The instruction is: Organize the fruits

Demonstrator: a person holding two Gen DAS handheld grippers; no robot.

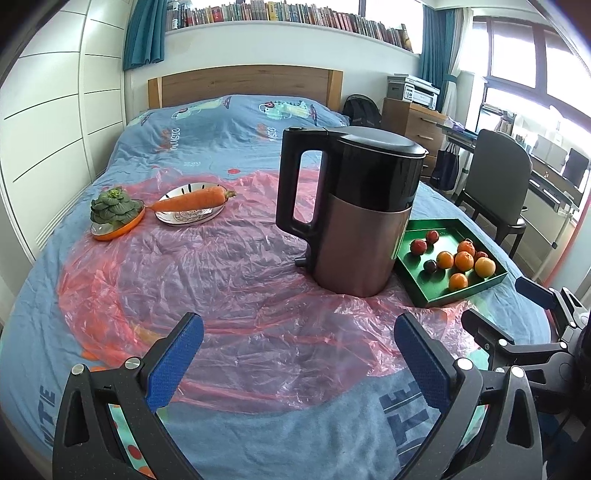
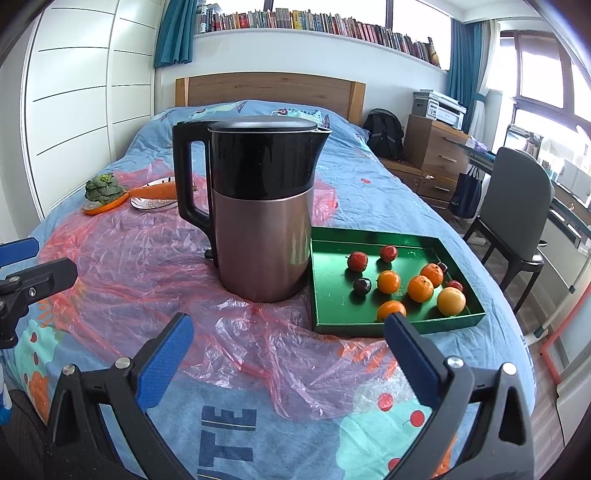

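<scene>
Sitting in the green tray (image 2: 321, 295) on the right side of the bed (image 2: 369, 177), your fruits are a loose cluster: five oranges (image 2: 420, 288) and four small dark red fruits (image 2: 357, 261), all resting on the tray floor, some touching and some apart. You see the same tray (image 1: 424, 291) from your left wrist camera, off to the right with the same oranges (image 1: 464, 260) in it. Just beside the tray's left edge stands a kettle (image 2: 258, 210) with a black top and handle and a metal lower body, upright on a crumpled pink plastic sheet (image 2: 129, 266) spread over the blue bedcover. Well beyond the kettle, on the far left of the sheet, a carrot (image 1: 192, 199) lies across a silver plate (image 1: 184, 218), and next to it a leafy green vegetable (image 1: 112, 208) sits in an orange dish (image 1: 114, 230). Your left gripper (image 1: 297, 350) hovers low over the sheet with its blue-padded fingers spread wide and nothing between them. Your right gripper (image 2: 288, 350) is likewise wide apart and empty, its right finger (image 2: 413, 354) overlapping the tray's near edge in view. A wooden headboard (image 2: 269, 90), a shelf of books (image 2: 314, 24), a chair (image 2: 517, 206) and a printer (image 2: 437, 105) lie further out.
</scene>
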